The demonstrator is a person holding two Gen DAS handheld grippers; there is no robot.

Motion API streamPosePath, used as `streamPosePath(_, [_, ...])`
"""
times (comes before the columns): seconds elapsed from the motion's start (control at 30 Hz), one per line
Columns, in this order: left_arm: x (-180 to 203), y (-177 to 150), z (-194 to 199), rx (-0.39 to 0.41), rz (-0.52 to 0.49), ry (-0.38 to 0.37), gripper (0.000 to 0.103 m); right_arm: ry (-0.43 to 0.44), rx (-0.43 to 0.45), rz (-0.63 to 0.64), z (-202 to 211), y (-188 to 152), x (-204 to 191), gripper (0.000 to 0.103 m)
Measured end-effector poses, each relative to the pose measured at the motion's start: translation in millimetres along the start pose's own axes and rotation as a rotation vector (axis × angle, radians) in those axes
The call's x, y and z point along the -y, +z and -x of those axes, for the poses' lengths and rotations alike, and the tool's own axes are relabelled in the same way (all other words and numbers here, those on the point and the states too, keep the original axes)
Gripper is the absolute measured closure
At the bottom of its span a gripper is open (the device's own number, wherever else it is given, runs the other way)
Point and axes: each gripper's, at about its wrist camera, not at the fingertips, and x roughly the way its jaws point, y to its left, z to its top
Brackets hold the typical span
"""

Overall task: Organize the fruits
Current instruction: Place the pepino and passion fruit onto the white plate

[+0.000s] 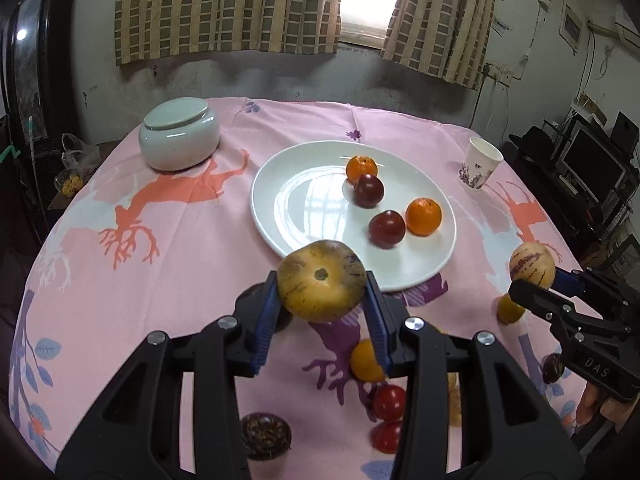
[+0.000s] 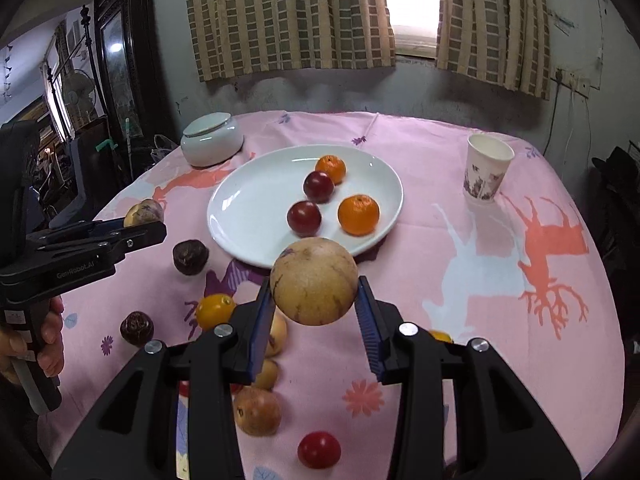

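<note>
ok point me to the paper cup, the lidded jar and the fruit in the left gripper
paper cup (image 2: 486,176), right wrist view, printed side wall.
lidded jar (image 1: 178,140), left wrist view, front of body.
fruit in the left gripper (image 1: 322,286), left wrist view, near its stem end.

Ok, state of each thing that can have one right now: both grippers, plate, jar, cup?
left gripper: shut on a yellowish melon, held above the cloth
right gripper: shut on a tan melon, also lifted
white plate: holds two oranges and two dark plums
ceramic jar: lid on
paper cup: upright, contents not visible
</note>
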Motion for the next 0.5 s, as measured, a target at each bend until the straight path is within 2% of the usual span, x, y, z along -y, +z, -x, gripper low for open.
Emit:
streamPosePath(0.17, [-4, 22, -43, -0.053, 0.022, 0.008, 0.062, 0.002, -0.036, 0.019, -42, 24, -7, 0.062])
streamPosePath(0.43, [-7, 27, -100, -0.143, 0.015, 0.064, 0.061, -0.025, -0.132, 0.032, -107, 33, -16, 0.062])
streamPosePath(0.5, [-6, 27, -101, -0.130, 0.015, 0.078, 0.052, -0.032, -0.171, 0.038, -120, 32, -18, 0.061])
